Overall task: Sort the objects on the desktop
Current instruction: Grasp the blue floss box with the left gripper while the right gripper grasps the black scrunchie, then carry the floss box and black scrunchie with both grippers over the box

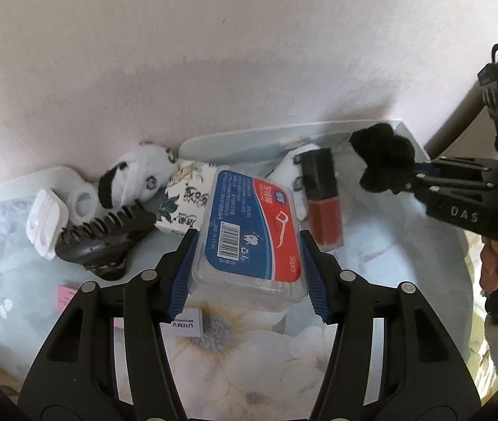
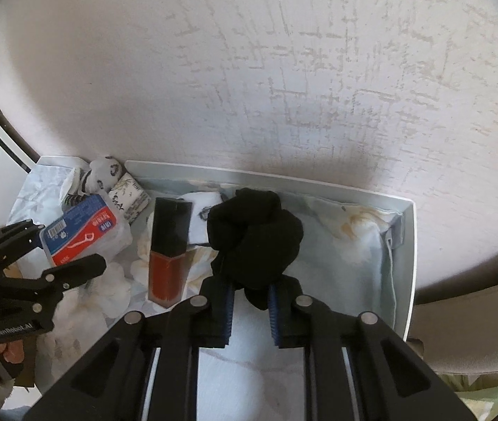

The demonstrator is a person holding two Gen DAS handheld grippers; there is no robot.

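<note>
Floss box (image 1: 249,231) clamped between left gripper (image 1: 249,273) jaws.

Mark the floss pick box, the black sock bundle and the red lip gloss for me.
floss pick box (image 1: 249,231): left wrist view, on its blue and red label.
black sock bundle (image 2: 254,235): right wrist view, middle of the knotted fabric.
red lip gloss (image 2: 165,273): right wrist view, on the red lower half below the black cap.

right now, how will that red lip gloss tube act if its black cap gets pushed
The lip gloss tube lies flat on soft floral cloth, so tipping seems unlikely. Its squared sides probably make it slide or pivot, not roll. It looks rigid.
</note>
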